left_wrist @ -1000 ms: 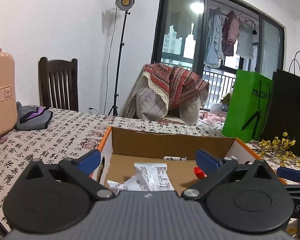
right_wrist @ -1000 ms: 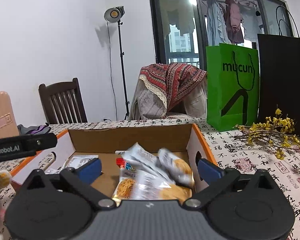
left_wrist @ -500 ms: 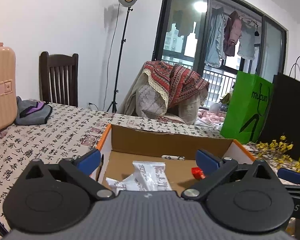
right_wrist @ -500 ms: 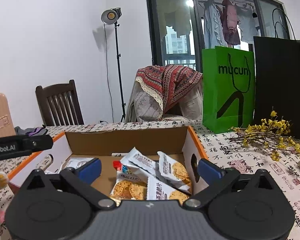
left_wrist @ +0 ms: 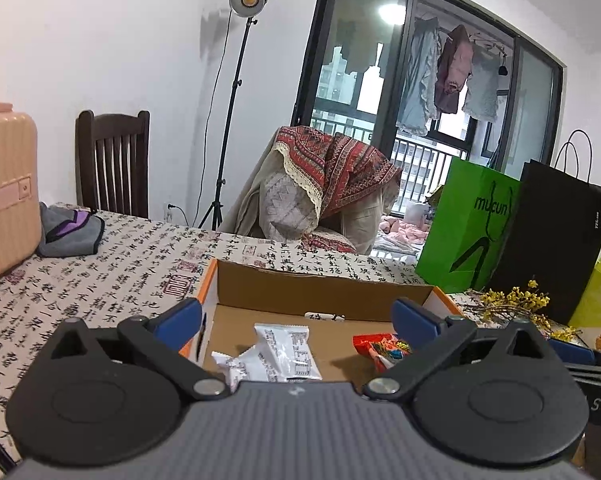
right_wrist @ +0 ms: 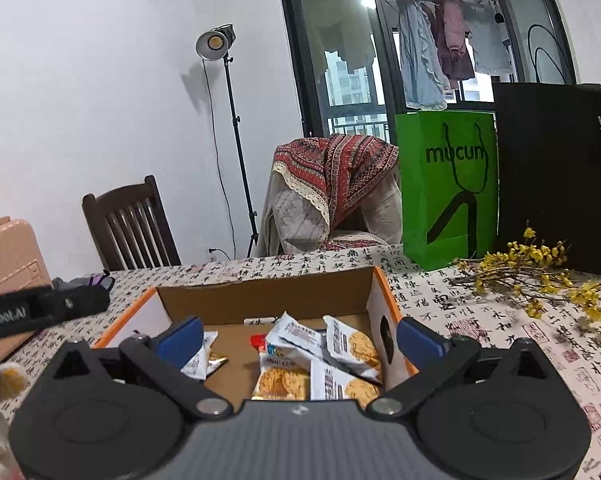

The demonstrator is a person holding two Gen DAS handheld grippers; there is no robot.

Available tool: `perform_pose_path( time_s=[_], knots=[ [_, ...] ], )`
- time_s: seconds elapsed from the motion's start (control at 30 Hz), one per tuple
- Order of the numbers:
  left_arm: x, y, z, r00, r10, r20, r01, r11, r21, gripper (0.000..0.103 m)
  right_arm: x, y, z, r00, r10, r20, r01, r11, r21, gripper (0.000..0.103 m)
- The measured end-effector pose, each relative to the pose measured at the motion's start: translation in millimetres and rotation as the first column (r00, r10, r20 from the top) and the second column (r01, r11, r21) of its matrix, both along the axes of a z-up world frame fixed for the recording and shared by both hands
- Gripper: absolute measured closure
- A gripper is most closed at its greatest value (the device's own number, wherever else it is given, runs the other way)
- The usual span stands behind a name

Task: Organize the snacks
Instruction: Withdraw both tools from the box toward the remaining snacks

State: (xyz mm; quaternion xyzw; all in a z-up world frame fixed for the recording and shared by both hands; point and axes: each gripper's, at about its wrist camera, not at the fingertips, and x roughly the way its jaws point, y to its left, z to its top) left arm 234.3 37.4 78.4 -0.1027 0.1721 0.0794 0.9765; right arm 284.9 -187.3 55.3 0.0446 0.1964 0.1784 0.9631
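Where each gripper body blocks it, the box's [right_wrist: 268, 296] near edge is hidden.

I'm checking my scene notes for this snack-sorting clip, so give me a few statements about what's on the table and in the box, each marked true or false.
1. Both grippers, left gripper and right gripper, are open and hold nothing. True.
2. The cardboard box is empty. False: several snack packets lie inside it.
3. A green paper bag stands on the table beside a black bag. True.
4. The yellow flower branches lie inside the box. False: they lie on the tablecloth, outside the box.
5. A red snack packet lies in the box. True.
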Motion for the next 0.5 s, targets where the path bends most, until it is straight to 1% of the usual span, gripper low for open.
perform_pose_path(
  time_s=[0.23, 0.5],
  knots=[
    [-26.0, 3.0, -0.4, 1.000, -0.006, -0.018, 0.006, 0.999, 0.039, 0.000, -27.1, -8.3, 2.1, 0.999, 0.028, -0.021, -0.028, 1.000, -0.007, 0.000],
    [-58.8, 14.9, -6.3, 0.999, -0.024, -0.037, 0.026, 0.999, 0.046, 0.000, -63.6, -13.9, -8.0, 0.998, 0.051, -0.039, -0.053, 0.997, -0.062, 0.000]
  ],
)
